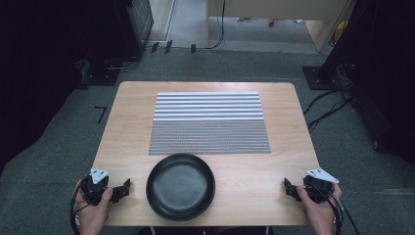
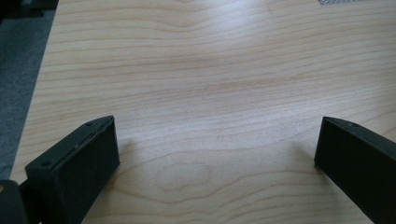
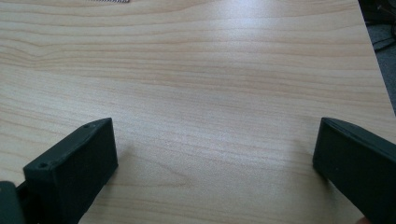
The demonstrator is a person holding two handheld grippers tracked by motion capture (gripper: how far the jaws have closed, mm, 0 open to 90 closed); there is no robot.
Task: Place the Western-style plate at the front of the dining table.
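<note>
Wooden table with a mat and a bowl

The light wood table (image 1: 132,122) carries a striped grey-and-white mat (image 1: 208,122) at its centre and toward 12 o'clock; a black bowl (image 1: 180,186) sits at 6 o'clock, just touching the mat's near edge.

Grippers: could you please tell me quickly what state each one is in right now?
Left gripper: open, holding nothing, over bare table.
Right gripper: open, holding nothing, over bare table.
</note>
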